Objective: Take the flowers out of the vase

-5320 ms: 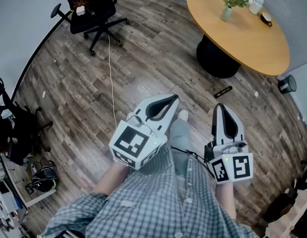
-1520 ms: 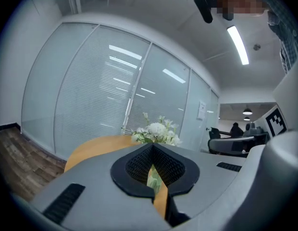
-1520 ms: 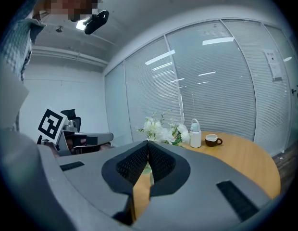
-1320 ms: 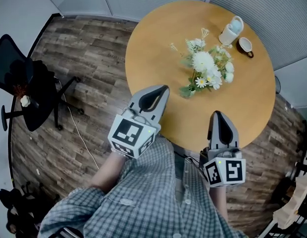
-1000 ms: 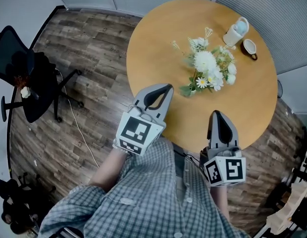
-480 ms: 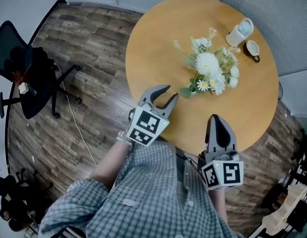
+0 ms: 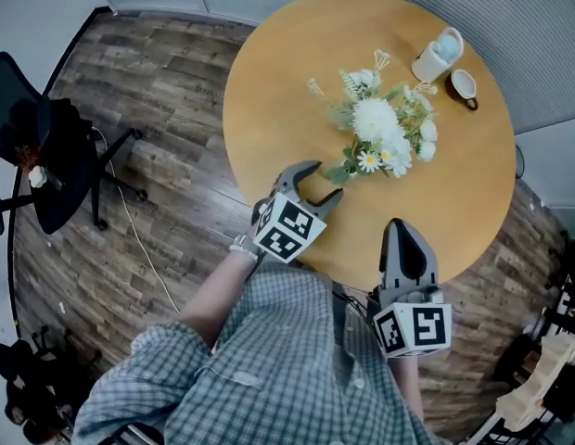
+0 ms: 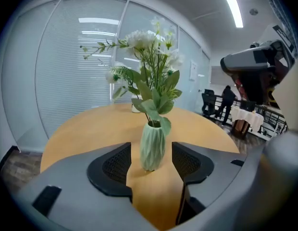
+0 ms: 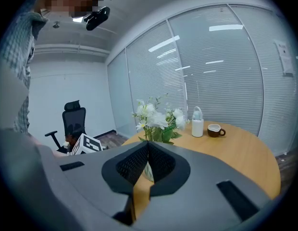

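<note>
White flowers [image 7: 376, 133] with green leaves stand upright in a ribbed pale-green vase [image 8: 153, 146] near the middle of the round wooden table [image 7: 287, 82]. From above, the blooms hide the vase. My left gripper [image 7: 323, 180] hangs low over the table's near side. Its jaws have just been opening and now stand wide. In the left gripper view the vase shows in the gap a little ahead of the tips, untouched by the pads. My right gripper [image 7: 402, 225] is shut and empty at the table's near edge, pointing at the flowers [image 9: 156, 119].
A white bottle [image 7: 436, 56] and a brown cup [image 7: 462, 84] stand at the table's far right. A black office chair [image 7: 37, 146] is on the wood floor to the left, with a thin cable [image 7: 139, 230] beside it. Glass walls with blinds lie beyond.
My left gripper has dropped toward the table and moved closer to the vase, and its jaws have gone from shut to wide. The right gripper has stayed put.
</note>
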Tool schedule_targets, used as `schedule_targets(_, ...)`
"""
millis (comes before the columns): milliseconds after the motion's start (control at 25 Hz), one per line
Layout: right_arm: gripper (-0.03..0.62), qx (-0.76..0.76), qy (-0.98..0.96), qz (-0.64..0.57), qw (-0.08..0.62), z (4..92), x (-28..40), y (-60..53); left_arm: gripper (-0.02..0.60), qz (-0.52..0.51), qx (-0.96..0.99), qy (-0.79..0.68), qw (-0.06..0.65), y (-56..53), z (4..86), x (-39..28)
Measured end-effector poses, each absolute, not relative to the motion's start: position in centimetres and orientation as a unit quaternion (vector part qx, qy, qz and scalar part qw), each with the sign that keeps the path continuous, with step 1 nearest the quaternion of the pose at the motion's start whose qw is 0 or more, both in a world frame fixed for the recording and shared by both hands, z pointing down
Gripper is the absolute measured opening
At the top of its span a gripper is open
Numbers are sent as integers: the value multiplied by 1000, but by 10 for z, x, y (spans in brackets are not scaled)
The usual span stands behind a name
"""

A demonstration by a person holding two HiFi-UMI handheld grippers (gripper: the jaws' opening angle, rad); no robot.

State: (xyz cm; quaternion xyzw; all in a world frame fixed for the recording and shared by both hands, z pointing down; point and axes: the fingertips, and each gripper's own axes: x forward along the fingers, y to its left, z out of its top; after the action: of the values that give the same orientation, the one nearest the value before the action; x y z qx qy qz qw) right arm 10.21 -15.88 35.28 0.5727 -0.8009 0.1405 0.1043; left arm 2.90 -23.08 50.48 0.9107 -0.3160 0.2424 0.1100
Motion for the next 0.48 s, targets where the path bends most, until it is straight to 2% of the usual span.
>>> schedule_targets(480,9,585,-789,151,116,365,113,-153,312,259,911,-300,115,-239,531,59)
